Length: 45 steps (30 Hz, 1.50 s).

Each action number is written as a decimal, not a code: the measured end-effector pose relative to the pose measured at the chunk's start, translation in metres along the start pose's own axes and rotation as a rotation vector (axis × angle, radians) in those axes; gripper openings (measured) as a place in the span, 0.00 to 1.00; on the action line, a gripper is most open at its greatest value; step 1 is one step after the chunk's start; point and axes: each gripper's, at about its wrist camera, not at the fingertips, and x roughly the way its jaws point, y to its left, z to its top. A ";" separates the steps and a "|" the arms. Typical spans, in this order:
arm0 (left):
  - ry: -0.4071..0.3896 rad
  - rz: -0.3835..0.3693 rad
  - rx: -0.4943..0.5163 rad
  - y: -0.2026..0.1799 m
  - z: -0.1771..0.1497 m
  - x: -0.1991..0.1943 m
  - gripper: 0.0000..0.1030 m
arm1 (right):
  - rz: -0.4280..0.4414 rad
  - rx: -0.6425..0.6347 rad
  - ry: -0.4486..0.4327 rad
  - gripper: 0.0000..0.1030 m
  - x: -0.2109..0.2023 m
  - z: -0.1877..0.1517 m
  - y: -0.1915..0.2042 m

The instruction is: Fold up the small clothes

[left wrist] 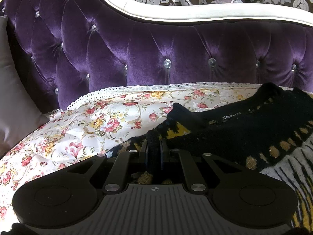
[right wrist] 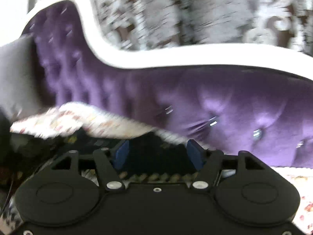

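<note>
The left gripper (left wrist: 154, 146) points slightly downward at lower centre of its view, its jaws clenched on a fold of the dark knitted sweater (left wrist: 244, 129). The sweater, black with yellow and white pattern, lies across the right half of that view on a floral bedspread (left wrist: 78, 129). The purple tufted headboard (left wrist: 156, 49) with its white frame fills the upper part. A grey pillow (left wrist: 11, 98) leans at the left edge. In the blurred right view, the right gripper (right wrist: 156, 154) hangs with jaws released, apart, above dark sweater fabric, touching nothing.
</note>
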 end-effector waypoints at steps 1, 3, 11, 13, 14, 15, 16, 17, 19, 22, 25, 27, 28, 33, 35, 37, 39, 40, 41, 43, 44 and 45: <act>0.000 0.000 -0.001 0.000 0.000 0.000 0.11 | 0.013 -0.012 0.021 0.67 0.004 -0.005 0.003; -0.001 0.001 -0.001 0.000 0.000 0.000 0.11 | -0.007 -0.023 0.069 0.67 0.014 -0.015 0.003; 0.002 0.014 0.020 -0.003 0.001 0.000 0.11 | -0.115 -0.013 0.110 0.73 0.036 -0.041 -0.019; 0.003 0.023 0.035 -0.006 0.001 0.001 0.11 | -0.147 -0.041 0.101 0.80 0.033 -0.043 -0.012; 0.004 0.025 0.037 -0.007 0.001 0.001 0.11 | -0.146 -0.030 0.102 0.81 0.034 -0.045 -0.013; 0.004 0.028 0.040 -0.007 0.001 0.001 0.11 | -0.133 -0.007 0.103 0.81 0.034 -0.045 -0.017; 0.003 0.033 0.045 -0.008 0.001 0.001 0.11 | -0.120 0.017 0.101 0.81 0.033 -0.045 -0.021; 0.003 0.040 0.055 -0.010 0.001 0.001 0.11 | -0.110 0.032 0.098 0.81 0.032 -0.046 -0.024; 0.003 0.053 0.073 -0.012 0.001 0.002 0.11 | -0.104 0.038 0.095 0.81 0.033 -0.045 -0.024; 0.002 0.063 0.086 -0.014 0.000 0.002 0.11 | -0.107 0.034 0.094 0.81 0.033 -0.046 -0.023; 0.004 0.060 0.083 -0.013 0.000 0.002 0.11 | -0.101 0.042 0.092 0.81 0.034 -0.046 -0.024; 0.007 0.056 0.081 -0.013 0.000 0.002 0.10 | -0.099 0.048 0.087 0.81 0.034 -0.047 -0.024; 0.008 0.054 0.077 -0.012 0.001 0.002 0.10 | -0.096 0.052 0.086 0.82 0.034 -0.047 -0.025; 0.065 0.014 0.051 -0.005 0.012 0.001 0.10 | -0.090 0.068 0.074 0.82 0.033 -0.050 -0.027; 0.099 -0.018 0.003 0.004 0.020 -0.002 0.10 | -0.090 0.071 0.070 0.82 0.033 -0.050 -0.027; 0.077 -0.023 -0.031 0.012 0.029 -0.015 0.11 | -0.089 0.074 0.066 0.82 0.033 -0.051 -0.027; 0.002 -0.019 -0.034 0.019 0.038 -0.038 0.11 | -0.086 0.077 0.065 0.82 0.032 -0.051 -0.028; -0.034 -0.019 -0.044 0.025 0.042 -0.052 0.11 | -0.086 0.079 0.065 0.82 0.032 -0.051 -0.028; -0.061 -0.019 -0.074 0.033 0.045 -0.066 0.11 | -0.085 0.081 0.064 0.82 0.032 -0.051 -0.028; -0.087 -0.021 -0.170 0.055 0.046 -0.093 0.11 | -0.085 0.082 0.064 0.82 0.032 -0.051 -0.028; -0.086 -0.021 -0.220 0.066 0.043 -0.104 0.11 | -0.085 0.082 0.064 0.82 0.032 -0.051 -0.028; -0.075 -0.019 -0.263 0.076 0.039 -0.113 0.11 | -0.084 0.084 0.062 0.82 0.032 -0.051 -0.028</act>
